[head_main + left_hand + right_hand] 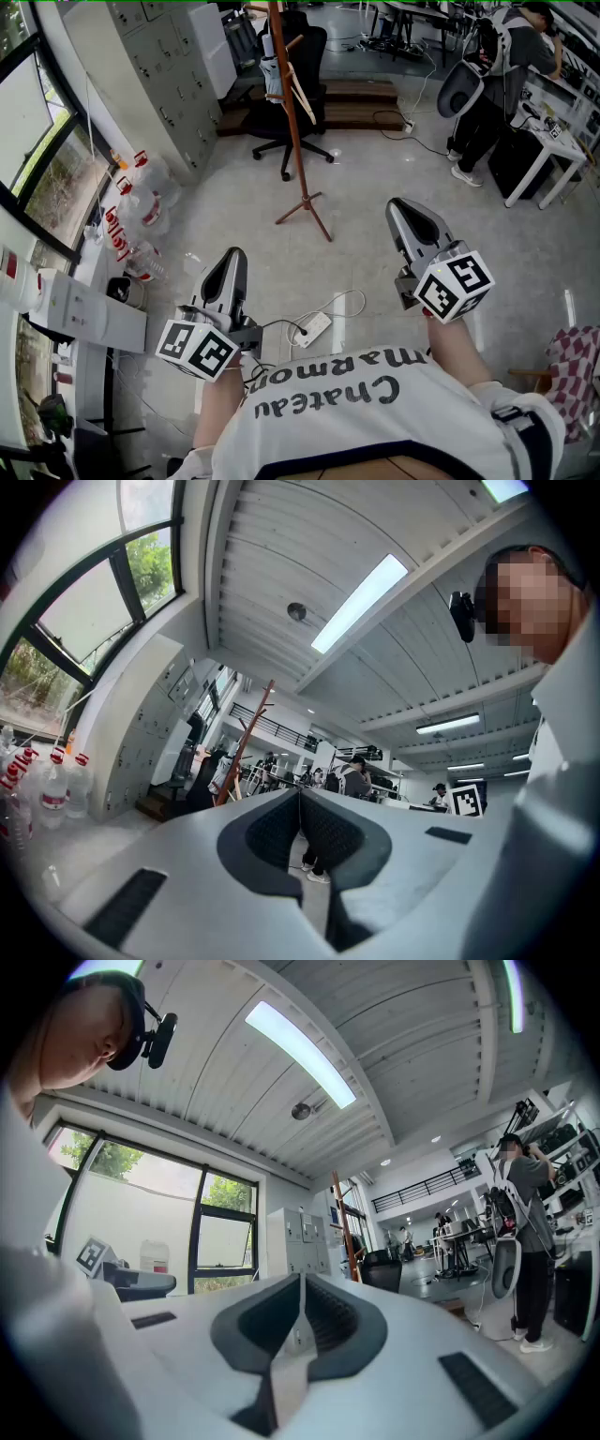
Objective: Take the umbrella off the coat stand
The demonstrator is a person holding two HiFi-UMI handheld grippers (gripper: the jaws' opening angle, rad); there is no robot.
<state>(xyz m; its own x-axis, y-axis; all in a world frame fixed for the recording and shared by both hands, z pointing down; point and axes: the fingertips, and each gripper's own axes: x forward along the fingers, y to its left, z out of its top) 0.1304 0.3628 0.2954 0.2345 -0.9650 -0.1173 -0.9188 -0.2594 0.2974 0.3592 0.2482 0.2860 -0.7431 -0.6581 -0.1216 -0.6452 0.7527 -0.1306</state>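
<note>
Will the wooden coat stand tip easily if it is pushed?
Probably yes: the coat stand is a tall thin pole on short splayed legs. It looks light, and the umbrella hangs high, so a sideways tug could rock it.

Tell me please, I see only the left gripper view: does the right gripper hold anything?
Observer: No. The right gripper has its jaws together, with nothing between them.
Operator: Is something on the floor near me?
Observer: Yes. In the head view a white power strip with its cable lies on the floor between the right gripper and the left gripper.
Operator: And the foot of the coat stand?
Observer: The coat stand rests on spread legs on the floor, ahead of both grippers and apart from them.
</note>
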